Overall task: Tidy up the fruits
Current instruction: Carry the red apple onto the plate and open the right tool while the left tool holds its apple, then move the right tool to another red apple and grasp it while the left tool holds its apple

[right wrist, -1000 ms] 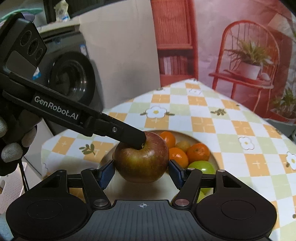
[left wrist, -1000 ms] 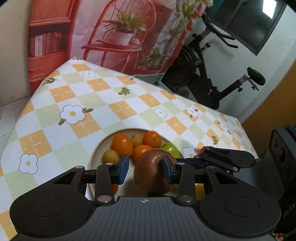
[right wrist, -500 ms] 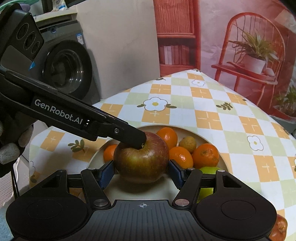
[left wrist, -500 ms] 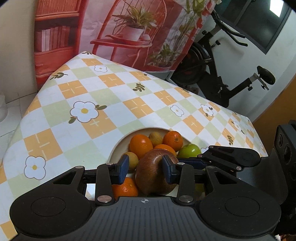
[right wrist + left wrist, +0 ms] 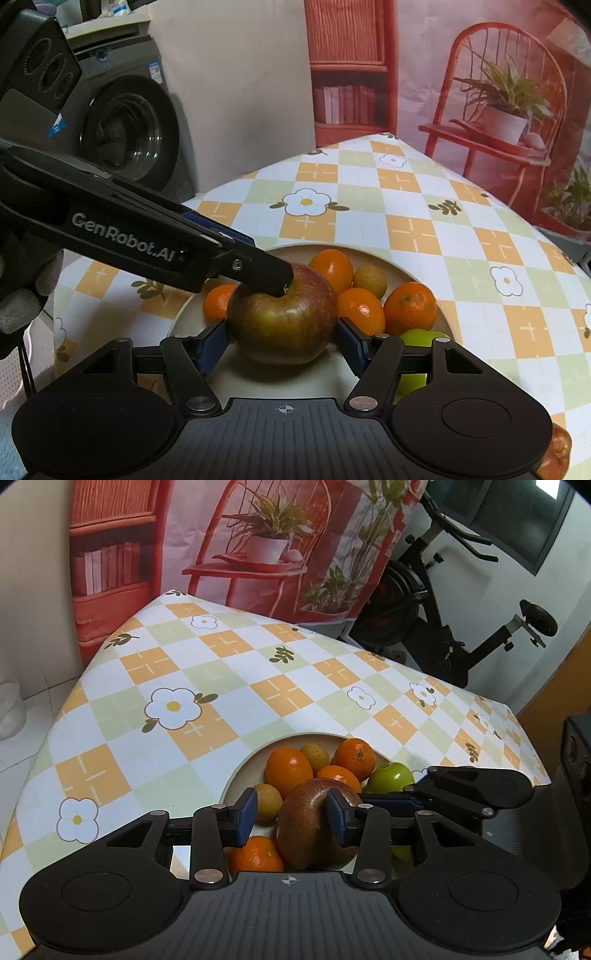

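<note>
A large red-brown apple point(image 5: 282, 317) is clamped between the blue pads of my right gripper point(image 5: 282, 339), low over a beige plate point(image 5: 417, 275). The same apple point(image 5: 306, 830) shows in the left wrist view, where my left gripper point(image 5: 291, 814) stands open. Its right pad point(image 5: 335, 818) rests in the apple's stem dimple; its left pad point(image 5: 246, 816) is free. On the plate lie several oranges point(image 5: 410, 308), small yellow-brown fruits point(image 5: 370, 277) and a green apple point(image 5: 390, 777).
The plate sits on a table with a checked flower cloth point(image 5: 177, 709), near its front corner. Another reddish fruit point(image 5: 557, 448) lies at the lower right edge of the right wrist view. A washing machine point(image 5: 133, 133) and an exercise bike point(image 5: 443, 635) stand beyond the table.
Both grippers and the apple have come down closer to the plate. The grip on the apple has not changed.
</note>
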